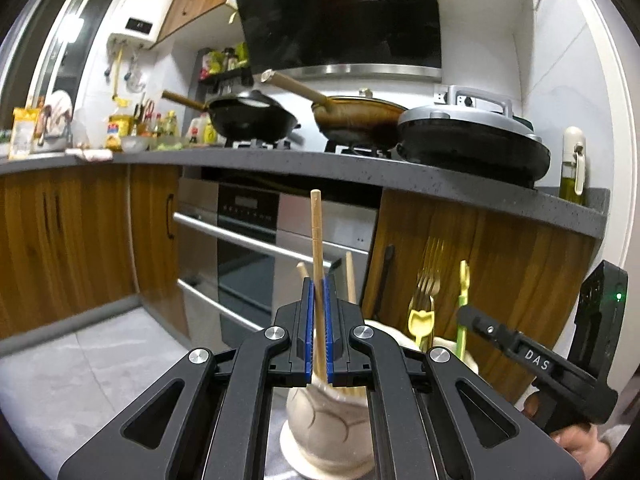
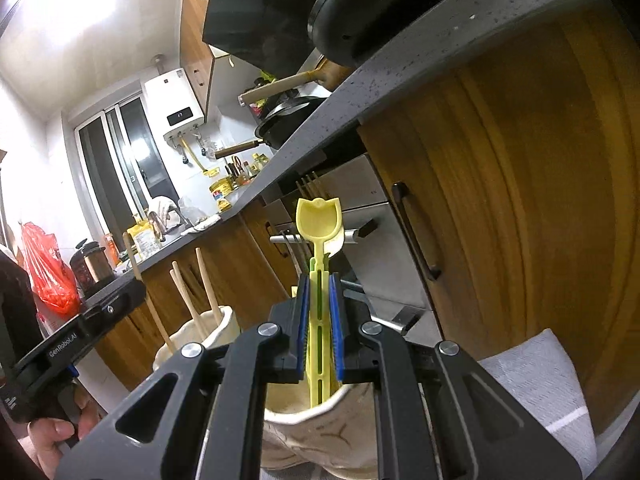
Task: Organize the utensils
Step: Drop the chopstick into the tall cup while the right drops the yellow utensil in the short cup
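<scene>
Left claw [image 1: 319, 320] clamps a chopstick [image 1: 315, 232], right claw [image 2: 319, 320] clamps a yellow spoon [image 2: 319, 224]; both lower ends hidden inside cream holders [image 1: 326, 420].

Chopsticks [image 1: 316, 240], yellow spoon [image 2: 319, 222] upright in holders

Left tongs [image 1: 319, 316] clamp chopstick [image 1: 316, 240] above holder [image 1: 324, 420].

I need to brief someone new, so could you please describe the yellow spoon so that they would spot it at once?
Look below the grey counter, in front of the wooden cabinet door, at the cream holder there. The yellow spoon stands upright in it, clamped by the right tool. Unlike the plain wooden chopsticks nearby, it has a tulip-shaped bowl.
</scene>
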